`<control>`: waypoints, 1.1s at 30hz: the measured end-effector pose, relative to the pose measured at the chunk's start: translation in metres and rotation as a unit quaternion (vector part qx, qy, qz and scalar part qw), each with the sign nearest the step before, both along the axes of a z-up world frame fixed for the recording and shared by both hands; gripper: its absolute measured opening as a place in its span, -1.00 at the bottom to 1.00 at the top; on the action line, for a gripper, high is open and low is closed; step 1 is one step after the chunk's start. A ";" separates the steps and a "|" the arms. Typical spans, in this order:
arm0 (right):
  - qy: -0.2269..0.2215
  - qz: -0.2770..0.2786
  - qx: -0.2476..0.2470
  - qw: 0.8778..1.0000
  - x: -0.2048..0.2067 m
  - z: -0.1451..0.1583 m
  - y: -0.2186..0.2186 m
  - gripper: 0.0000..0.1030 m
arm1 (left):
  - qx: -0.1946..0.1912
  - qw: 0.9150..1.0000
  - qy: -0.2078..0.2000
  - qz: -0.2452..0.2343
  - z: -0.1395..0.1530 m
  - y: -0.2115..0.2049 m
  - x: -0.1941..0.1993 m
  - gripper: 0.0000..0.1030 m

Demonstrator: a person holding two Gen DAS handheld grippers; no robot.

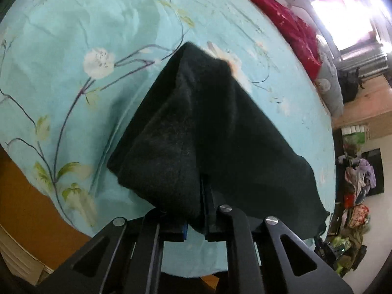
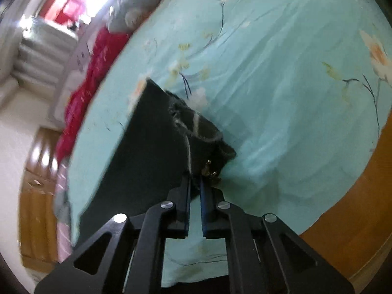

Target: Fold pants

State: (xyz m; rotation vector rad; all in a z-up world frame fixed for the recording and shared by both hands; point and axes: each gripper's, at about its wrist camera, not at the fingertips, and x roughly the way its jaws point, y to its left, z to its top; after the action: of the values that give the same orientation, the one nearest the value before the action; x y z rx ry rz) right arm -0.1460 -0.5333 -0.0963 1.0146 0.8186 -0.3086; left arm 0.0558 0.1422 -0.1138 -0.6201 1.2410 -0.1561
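Both tools are gripping the pants (image 1: pixel 196 132): the left tool (image 1: pixel 204 205) is pinching a thick folded edge, the right tool (image 2: pixel 195 181) the waist corner by the zip. The soft, limp cloth is hanging lifted over the bed (image 1: pixel 61 36), looking light; edges suit holding best. Its long axis is running away from both cameras toward the far end.

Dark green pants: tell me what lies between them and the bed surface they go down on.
Nothing visible. Both grippers' jaws hold the dark green fleece pants, and the turquoise floral bedsheet around them is bare.
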 end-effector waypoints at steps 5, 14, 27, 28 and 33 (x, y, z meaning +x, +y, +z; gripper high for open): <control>-0.018 -0.028 -0.029 0.999 -0.017 0.030 -0.014 -0.83 | -0.006 0.999 -0.011 -0.034 0.024 0.004 -0.005 -0.55; -0.062 0.004 -0.022 0.998 0.006 0.036 -0.004 -0.82 | 0.040 0.998 -0.055 -0.005 0.074 0.011 -0.024 0.04; -0.065 -0.070 0.036 0.995 -0.040 0.002 -0.027 0.42 | 0.114 0.956 -0.078 -0.260 0.110 -0.190 0.021 0.49; -0.075 -0.071 0.044 0.994 -0.044 -0.001 -0.026 0.42 | 0.121 0.946 -0.075 -0.291 0.109 -0.222 0.025 0.49; -0.139 -0.048 0.106 0.983 -0.047 -0.024 -0.015 0.39 | 0.142 0.902 -0.069 -0.402 0.103 -0.360 0.035 0.49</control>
State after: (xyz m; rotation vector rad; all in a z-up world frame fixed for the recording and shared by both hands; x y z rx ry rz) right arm -0.1930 -0.5488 -0.1199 1.2671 0.5569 -0.1582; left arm 0.0905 -0.2174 -0.0111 0.1888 1.2865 -0.6822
